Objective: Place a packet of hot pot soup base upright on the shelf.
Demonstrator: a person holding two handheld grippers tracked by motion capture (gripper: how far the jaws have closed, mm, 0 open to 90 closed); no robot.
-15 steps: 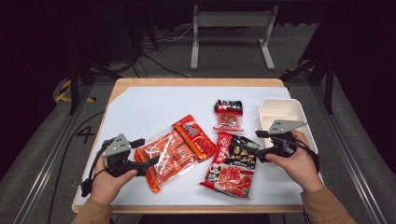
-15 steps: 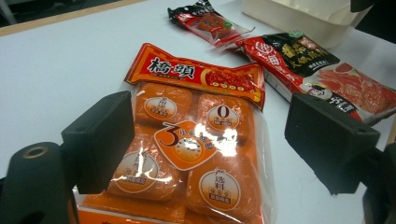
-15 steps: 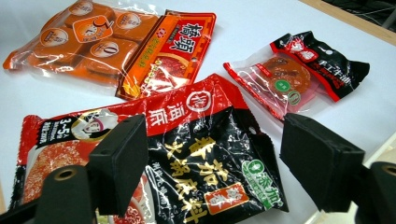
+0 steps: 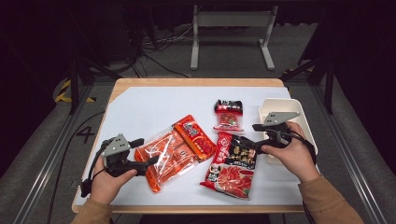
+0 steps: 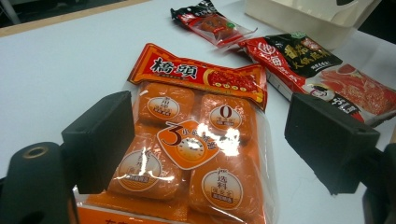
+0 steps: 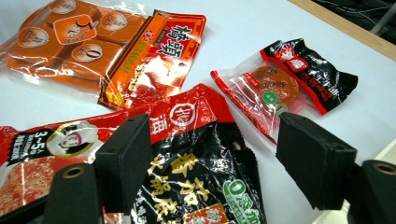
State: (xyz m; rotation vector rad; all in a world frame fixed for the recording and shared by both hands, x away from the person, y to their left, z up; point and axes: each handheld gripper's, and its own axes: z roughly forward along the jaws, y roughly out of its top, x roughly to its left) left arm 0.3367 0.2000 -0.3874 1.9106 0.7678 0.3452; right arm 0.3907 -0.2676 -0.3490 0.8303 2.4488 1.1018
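While both hands are resting near the person's edge of the table (image 4: 154, 100), the left hand-held gripper (image 4: 148, 151) is lying at the near left with its jaws standing open around the near left end of the orange packet of seasoning blocks (image 4: 175, 149); in the left gripper view the packet (image 5: 196, 154) is sitting between the black pads without either pad pressing on it. Just right of it, the red and black hotpot-base pouch (image 4: 232, 163) is lying flat at the near middle, its far end slightly overlapping the orange packet's edge. The right hand-held gripper (image 4: 254, 140) is hovering at that pouch's far right corner, jaws open, and in the right gripper view the pouch (image 6: 187, 154) is showing between the spread pads. Farther back, a small black and red snack packet (image 4: 228, 114) is lying by itself. At the far right, a white bin (image 4: 299, 109) is standing just behind the right hand.
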